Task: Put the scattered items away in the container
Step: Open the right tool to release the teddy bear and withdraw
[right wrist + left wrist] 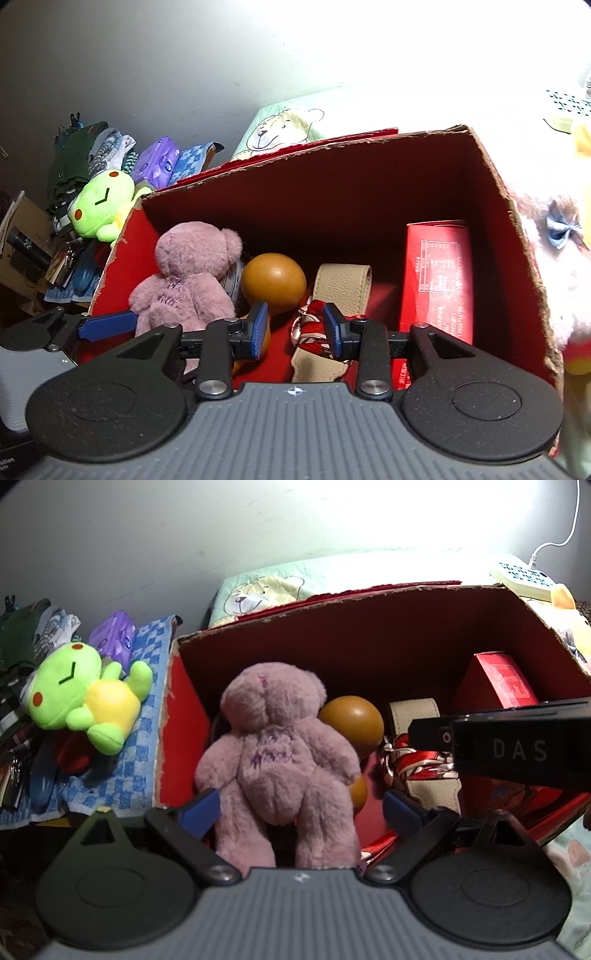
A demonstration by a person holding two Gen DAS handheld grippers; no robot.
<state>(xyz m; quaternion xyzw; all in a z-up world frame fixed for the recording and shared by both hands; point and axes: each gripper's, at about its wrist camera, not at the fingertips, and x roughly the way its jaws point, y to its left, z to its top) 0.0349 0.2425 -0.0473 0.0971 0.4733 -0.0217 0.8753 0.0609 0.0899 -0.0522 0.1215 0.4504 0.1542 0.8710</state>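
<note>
The pink teddy bear [277, 753] is seen lying against the left wall of the red cardboard box [369, 635], between the parted fingers of the left gripper [301, 806]. Being soft and light, it is best pinched at the torso. The right gripper [295, 326] is held apart, empty.

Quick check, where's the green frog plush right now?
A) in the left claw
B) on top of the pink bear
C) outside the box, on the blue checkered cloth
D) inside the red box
C: the frog lies on the blue checkered cloth to the left of the box, while the bear sits inside it.
</note>
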